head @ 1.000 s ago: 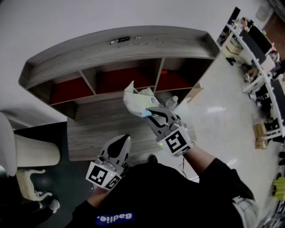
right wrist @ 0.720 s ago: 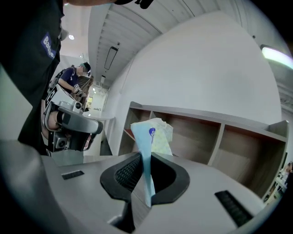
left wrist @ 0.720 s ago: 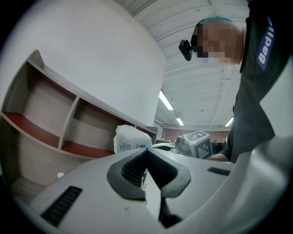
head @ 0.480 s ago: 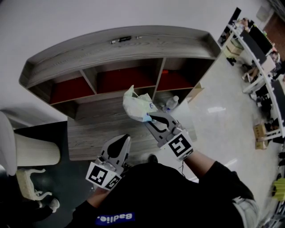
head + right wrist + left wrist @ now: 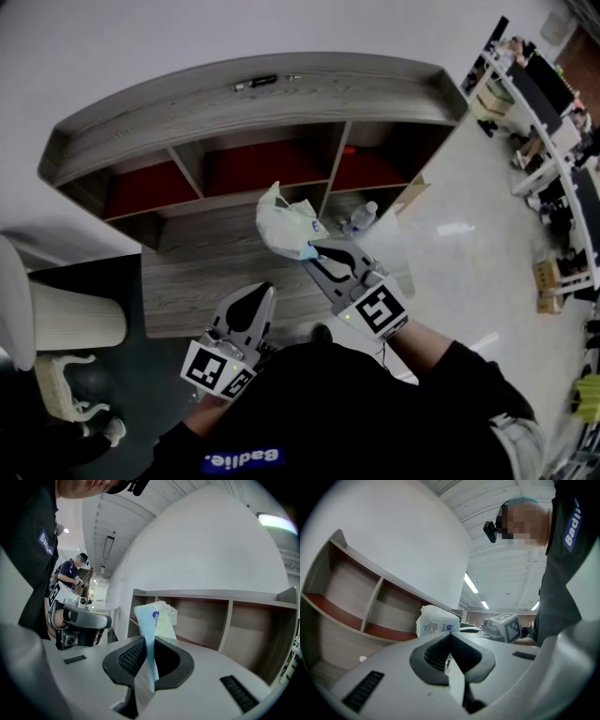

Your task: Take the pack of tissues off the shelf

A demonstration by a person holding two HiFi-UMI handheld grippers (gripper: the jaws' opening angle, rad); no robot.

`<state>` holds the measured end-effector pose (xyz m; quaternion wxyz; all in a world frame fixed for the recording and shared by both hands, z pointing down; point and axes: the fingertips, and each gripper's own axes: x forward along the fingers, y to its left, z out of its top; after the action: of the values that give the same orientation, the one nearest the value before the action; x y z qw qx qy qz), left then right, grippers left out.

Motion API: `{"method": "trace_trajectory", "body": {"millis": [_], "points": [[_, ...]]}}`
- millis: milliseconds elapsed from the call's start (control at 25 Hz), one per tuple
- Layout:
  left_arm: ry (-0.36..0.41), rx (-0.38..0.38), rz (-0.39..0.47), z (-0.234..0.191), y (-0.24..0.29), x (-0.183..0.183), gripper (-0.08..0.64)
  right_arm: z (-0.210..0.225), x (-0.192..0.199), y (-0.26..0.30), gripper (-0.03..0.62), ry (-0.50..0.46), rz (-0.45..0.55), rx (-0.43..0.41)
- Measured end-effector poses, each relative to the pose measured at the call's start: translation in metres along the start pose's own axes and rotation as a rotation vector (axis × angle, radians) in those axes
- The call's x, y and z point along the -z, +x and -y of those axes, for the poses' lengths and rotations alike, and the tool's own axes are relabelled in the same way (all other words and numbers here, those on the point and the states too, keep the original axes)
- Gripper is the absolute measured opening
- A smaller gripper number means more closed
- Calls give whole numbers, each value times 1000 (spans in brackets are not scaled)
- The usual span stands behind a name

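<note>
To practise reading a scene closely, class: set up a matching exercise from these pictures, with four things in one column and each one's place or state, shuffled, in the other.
Things
A. pack of tissues
B. left gripper
C. right gripper
D. bottle

Places or states
1. jaws together, nothing between them
2. on the wooden ledge below the shelf
3. jaws clamped on a thin wrapper edge
4. held in the air in front of the shelf

Pairs: A-4, B-1, C-3, D-2
</note>
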<state>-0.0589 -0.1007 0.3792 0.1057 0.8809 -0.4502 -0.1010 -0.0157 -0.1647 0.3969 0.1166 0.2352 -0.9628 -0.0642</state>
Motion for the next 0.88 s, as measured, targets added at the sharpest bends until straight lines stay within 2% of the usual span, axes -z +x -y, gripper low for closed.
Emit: {"method": "trace_trajectory", "body": {"millis": [880], "points": [[-1, -3, 2, -4, 0, -1, 2, -2, -6, 4, 58, 18, 23, -4]]}}
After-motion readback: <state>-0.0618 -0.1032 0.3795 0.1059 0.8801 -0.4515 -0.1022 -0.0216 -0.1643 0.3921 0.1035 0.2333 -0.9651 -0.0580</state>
